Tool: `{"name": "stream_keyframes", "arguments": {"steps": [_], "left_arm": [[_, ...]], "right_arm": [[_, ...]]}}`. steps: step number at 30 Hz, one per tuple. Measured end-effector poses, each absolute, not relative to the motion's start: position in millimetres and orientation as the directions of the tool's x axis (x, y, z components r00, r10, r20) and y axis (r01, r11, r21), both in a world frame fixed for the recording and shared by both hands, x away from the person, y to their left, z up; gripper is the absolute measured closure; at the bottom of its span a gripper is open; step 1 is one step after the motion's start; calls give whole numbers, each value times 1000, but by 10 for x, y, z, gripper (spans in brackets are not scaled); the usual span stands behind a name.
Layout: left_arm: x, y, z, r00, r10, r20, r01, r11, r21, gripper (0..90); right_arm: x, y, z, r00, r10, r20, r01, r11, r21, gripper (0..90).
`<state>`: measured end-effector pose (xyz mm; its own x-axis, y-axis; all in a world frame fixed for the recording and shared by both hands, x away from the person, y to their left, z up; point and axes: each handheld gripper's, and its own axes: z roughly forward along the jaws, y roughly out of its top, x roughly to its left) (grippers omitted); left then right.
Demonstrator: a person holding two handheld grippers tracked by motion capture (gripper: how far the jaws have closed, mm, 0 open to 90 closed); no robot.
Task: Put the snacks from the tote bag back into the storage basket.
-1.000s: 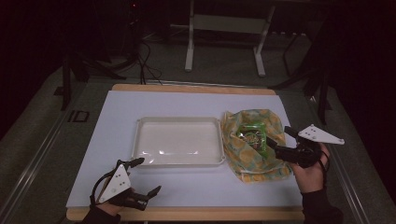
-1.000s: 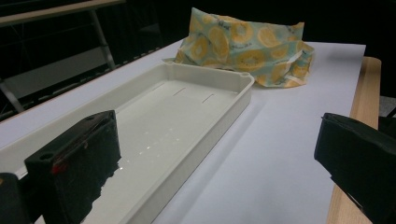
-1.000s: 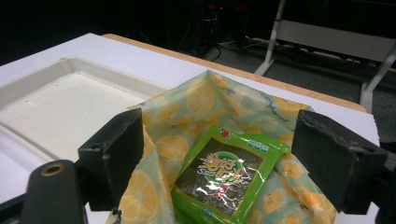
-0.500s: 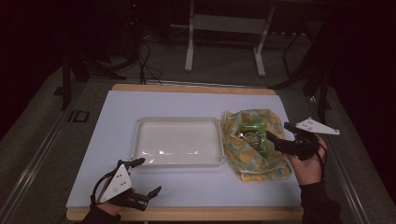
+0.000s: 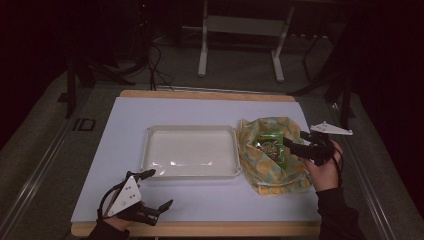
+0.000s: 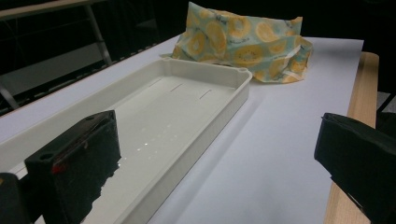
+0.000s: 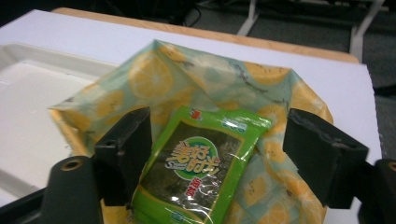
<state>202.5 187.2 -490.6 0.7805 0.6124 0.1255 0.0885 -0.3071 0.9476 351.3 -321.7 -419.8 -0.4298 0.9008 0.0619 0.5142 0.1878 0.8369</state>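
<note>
Green snack packet [image 7: 198, 170] lies between the right gripper [image 7: 224, 156]'s closing, still-apart fingers; left gripper [image 5: 152, 190]'s fingers apart

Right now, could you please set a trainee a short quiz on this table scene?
1. True or false: the white tray holds a packet.
2. What lies inside the lemon-print bag? A) a spoon B) a green snack packet C) a cup
3. Which claw reaches over the bag?

Key:
1. False; the tray is bare.
2. B, the green snack packet.
3. The right claw, jaws open either side of the packet; the left claw rests near the table's front edge.
</note>
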Motion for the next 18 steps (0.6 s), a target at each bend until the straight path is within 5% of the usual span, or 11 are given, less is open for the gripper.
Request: {"name": "stream_keyframes", "arguments": {"steps": [18], "left_arm": [[2032, 1870, -4910, 782, 611, 123, 96, -312, 945, 8]], "right_arm": [[3798, -3220, -4503, -393, 905, 164, 684, 168, 710, 368]]}}
